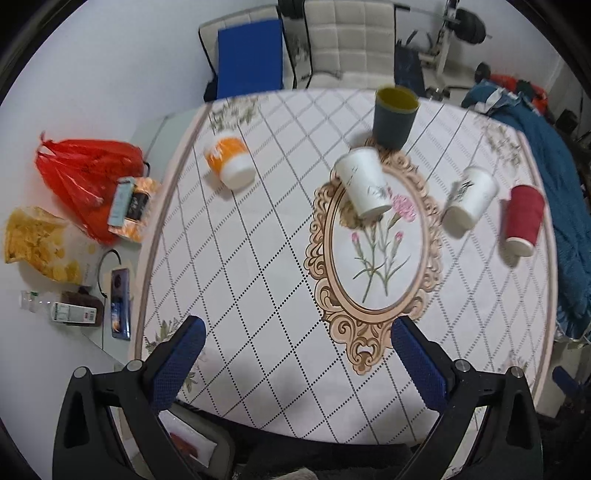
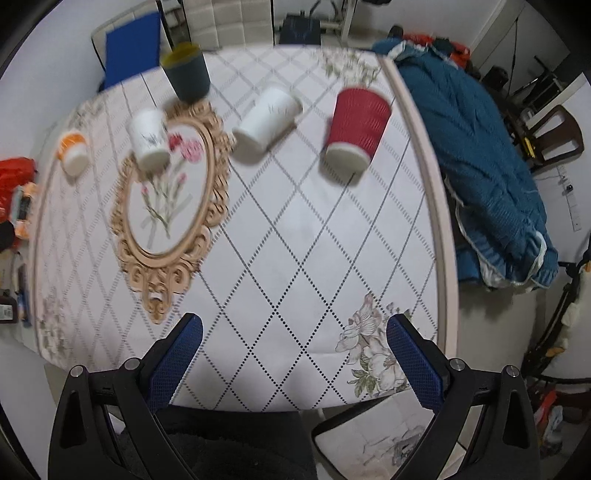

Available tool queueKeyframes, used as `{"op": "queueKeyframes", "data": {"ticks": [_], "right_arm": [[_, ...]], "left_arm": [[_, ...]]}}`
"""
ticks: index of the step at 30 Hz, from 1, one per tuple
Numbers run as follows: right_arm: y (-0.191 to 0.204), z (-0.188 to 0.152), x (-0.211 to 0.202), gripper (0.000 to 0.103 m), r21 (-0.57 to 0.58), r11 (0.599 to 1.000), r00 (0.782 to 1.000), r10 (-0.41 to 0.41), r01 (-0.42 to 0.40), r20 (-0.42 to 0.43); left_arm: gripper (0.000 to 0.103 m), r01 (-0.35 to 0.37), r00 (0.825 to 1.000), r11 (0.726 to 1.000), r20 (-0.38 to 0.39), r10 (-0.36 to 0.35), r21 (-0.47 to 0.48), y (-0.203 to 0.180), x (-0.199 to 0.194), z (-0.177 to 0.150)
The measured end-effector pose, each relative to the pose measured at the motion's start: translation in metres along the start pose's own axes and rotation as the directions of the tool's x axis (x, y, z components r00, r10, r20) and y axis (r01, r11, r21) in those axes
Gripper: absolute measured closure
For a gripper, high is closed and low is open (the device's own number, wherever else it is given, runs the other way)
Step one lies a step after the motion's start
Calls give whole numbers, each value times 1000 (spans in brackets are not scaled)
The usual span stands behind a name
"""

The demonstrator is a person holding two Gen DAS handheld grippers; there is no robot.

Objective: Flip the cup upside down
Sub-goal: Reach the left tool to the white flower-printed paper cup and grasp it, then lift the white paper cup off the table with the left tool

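Left tool and right tool both hover above the desk's near edge, jaws spread wide, holding nothing. Dark cup stands upright at far centre, mouth up.

**Off-task clutter around the table**

Table with diamond-check cloth and an ornate oval flower motif ahead of the left claw, slightly right. Floor far left of that claw: red plastic bag, a snack packet lying against it, a yellow chip bag nearer, then a dark bottle on its side. Beyond the table's far edge: blue cushion and a white padded chair. Weight equipment far right. Right of the right claw, a teal blanket heaped beside the table edge; brown chair past it.
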State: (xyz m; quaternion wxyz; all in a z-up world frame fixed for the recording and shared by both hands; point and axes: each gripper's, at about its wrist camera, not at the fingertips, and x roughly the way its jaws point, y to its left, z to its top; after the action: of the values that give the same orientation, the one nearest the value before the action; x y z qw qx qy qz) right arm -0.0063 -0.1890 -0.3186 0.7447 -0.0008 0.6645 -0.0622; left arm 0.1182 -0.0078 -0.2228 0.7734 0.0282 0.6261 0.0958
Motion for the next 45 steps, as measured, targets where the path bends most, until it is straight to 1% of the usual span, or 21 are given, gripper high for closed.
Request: {"op": "queueKeyframes", "data": {"ticks": [3, 6, 10, 16, 22, 29, 33, 34, 35, 37, 39, 41, 43, 45], "right_arm": [[6, 6, 30, 1, 4, 1000, 998, 13, -13, -53], [14, 12, 50, 1, 15, 1000, 995, 23, -21, -92], [22, 23, 66, 1, 41, 999, 991, 39, -34, -126], [27, 44, 84, 1, 86, 996, 988, 44, -31, -149], [29, 63, 102, 1, 121, 992, 983, 43, -21, -177], [33, 81, 112, 1, 145, 989, 981, 33, -6, -190], [38, 91, 115, 1, 155, 988, 981, 29, 1, -190], [38, 93, 115, 1, 158, 988, 981, 28, 2, -192], [38, 95, 116, 1, 159, 987, 981, 28, 3, -193], [39, 99, 117, 1, 158, 987, 980, 25, 6, -197], [40, 101, 118, 1, 155, 988, 980, 20, 12, -200], [40, 103, 119, 1, 155, 988, 978, 18, 15, -207], [39, 106, 120, 1, 158, 987, 977, 19, 15, -213], [42, 106, 127, 1, 159, 987, 976, 18, 17, -216]], "left_arm": [[0, 2, 999, 1000, -36, -2, 16, -4, 24, 16], [0, 2, 998, 999, -62, 0, 33, -7, 46, 34], [0, 22, 994, 999, -106, -17, 47, -12, 74, 62], [0, 72, 985, 996, -162, -62, 51, -23, 104, 100], [0, 128, 971, 992, -205, -121, 23, -34, 128, 137], [2, 183, 951, 983, -256, -174, 11, -49, 153, 163], [2, 195, 942, 981, -281, -186, 4, -54, 172, 172], [4, 200, 938, 980, -289, -191, 1, -55, 178, 173], [8, 200, 935, 980, -297, -191, 0, -56, 183, 175], [10, 204, 930, 979, -312, -194, 1, -58, 192, 176], [12, 203, 929, 979, -318, -190, 8, -61, 202, 178], [27, 208, 925, 978, -327, -194, 10, -63, 211, 180], [35, 210, 923, 978, -332, -194, 12, -64, 219, 180], [36, 207, 927, 978, -322, -191, 16, -65, 223, 180]]}}
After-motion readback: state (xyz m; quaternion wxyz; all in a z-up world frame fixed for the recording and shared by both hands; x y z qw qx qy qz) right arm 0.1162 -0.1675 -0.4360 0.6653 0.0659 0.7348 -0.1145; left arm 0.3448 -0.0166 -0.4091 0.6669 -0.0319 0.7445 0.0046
